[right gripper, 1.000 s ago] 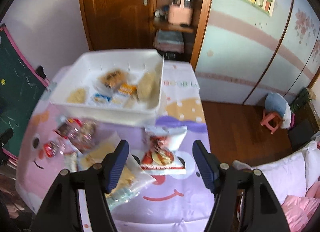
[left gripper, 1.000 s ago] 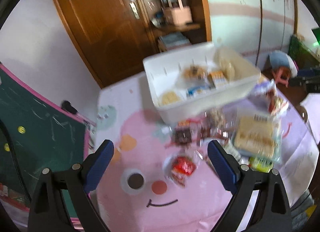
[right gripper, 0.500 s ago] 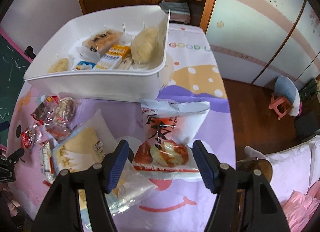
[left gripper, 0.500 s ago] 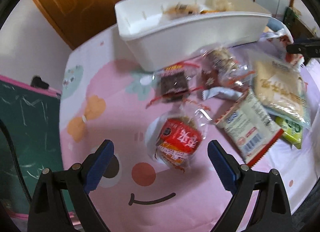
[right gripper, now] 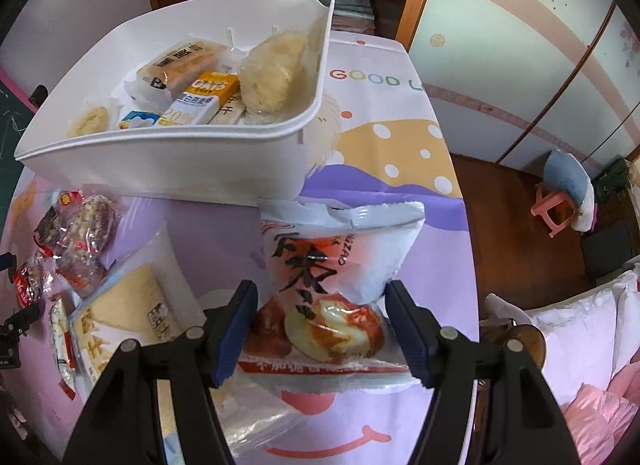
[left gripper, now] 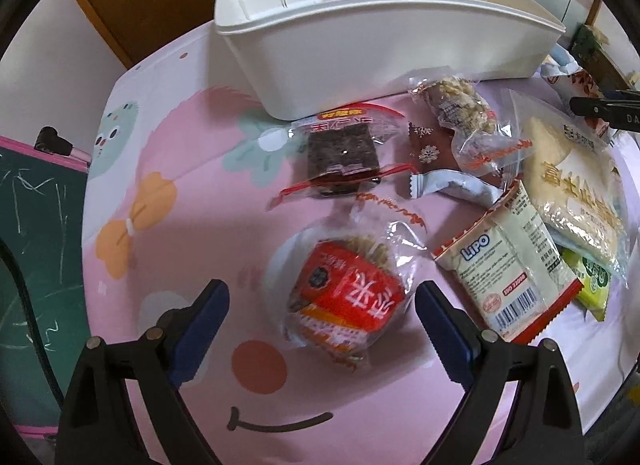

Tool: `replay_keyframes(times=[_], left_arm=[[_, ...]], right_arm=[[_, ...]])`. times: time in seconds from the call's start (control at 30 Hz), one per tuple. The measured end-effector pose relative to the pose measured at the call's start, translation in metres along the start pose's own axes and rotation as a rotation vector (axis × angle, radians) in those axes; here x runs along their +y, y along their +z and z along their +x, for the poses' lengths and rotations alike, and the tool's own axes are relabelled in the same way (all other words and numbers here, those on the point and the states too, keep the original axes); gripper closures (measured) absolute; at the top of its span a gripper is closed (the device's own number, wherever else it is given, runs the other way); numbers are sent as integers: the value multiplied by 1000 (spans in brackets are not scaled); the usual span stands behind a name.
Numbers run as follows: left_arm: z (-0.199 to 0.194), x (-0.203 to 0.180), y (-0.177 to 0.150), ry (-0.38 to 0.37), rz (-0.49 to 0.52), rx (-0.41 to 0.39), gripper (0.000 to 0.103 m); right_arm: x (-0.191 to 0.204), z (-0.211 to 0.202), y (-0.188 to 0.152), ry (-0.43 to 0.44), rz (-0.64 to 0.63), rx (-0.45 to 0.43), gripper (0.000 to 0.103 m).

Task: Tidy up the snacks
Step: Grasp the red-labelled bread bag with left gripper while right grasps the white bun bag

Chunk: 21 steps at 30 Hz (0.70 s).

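Note:
A red-labelled snack in clear wrap (left gripper: 348,297) lies on the pink cartoon tablecloth (left gripper: 168,233). My left gripper (left gripper: 322,293) straddles it, its jaws closing with the pads clear of the wrap. A white-and-red bag (right gripper: 332,265) lies in front of the white bin (right gripper: 160,161). My right gripper (right gripper: 320,293) stands open over its lower half, the blue pads close beside its edges. The bin (left gripper: 360,37) holds several packets. A dark brown square snack (left gripper: 342,153), a nut bar (left gripper: 464,113), a Lipo pack (left gripper: 508,265) and a large pale cracker bag (left gripper: 572,185) lie loose.
A green chalkboard (left gripper: 32,225) stands left of the table. The table's right edge drops to a wooden floor with a pink stool (right gripper: 556,209). Pink and white bedding (right gripper: 580,329) lies at lower right. A wooden door and shelves stand behind the bin.
Both grippers have come down and tilted toward the table. The red snack now sits between the left fingers and the white-and-red bag between the right fingers.

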<state>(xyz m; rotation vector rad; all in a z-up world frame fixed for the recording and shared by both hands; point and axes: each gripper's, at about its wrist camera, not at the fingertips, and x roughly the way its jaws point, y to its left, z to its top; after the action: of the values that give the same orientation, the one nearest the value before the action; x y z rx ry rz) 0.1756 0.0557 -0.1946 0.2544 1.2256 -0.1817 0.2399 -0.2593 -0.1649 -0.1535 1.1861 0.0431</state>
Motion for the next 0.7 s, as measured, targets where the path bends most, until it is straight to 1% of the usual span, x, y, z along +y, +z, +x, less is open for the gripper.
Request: replay_keyframes(times=[0.03,0.1,0.17,0.2,0.27,0.33,0.37,0.47,0.57,0.63,0.7], left_arm=[[2,-1,1,-4,-2,3,12],[5,-2,2,-19,-9,10,21],[6,-2,2,-40,-23,10,27],[6,-1,2,-62,-34,10,33],[8,3,2,-97,-61,14,39],[7,3,1,-90,-74,8,42],[6,3,1,-84,-79,3,46],[3,2,-3,-74,-106,1,48],[-1,4,-9,-77,-141,5,48],[-9,3,-18,-87,-155,-3,48],[-20,3,-23,-96,-160,-17,48]], right_arm=[[0,1,1,-3,-1,-2,37],[2,4,2,-15,-10,-4,37],[4,7,2,-30,-25,-2,37],[5,9,3,-35,-30,-2,37],[6,11,3,-39,-30,-4,37],[6,12,4,-39,-36,-3,38],[5,12,4,-37,-39,-1,40],[0,11,3,-23,-12,1,47],[-5,6,-4,33,6,18,51],[-6,-1,-12,70,18,24,51],[-3,-10,-21,66,6,10,51]])
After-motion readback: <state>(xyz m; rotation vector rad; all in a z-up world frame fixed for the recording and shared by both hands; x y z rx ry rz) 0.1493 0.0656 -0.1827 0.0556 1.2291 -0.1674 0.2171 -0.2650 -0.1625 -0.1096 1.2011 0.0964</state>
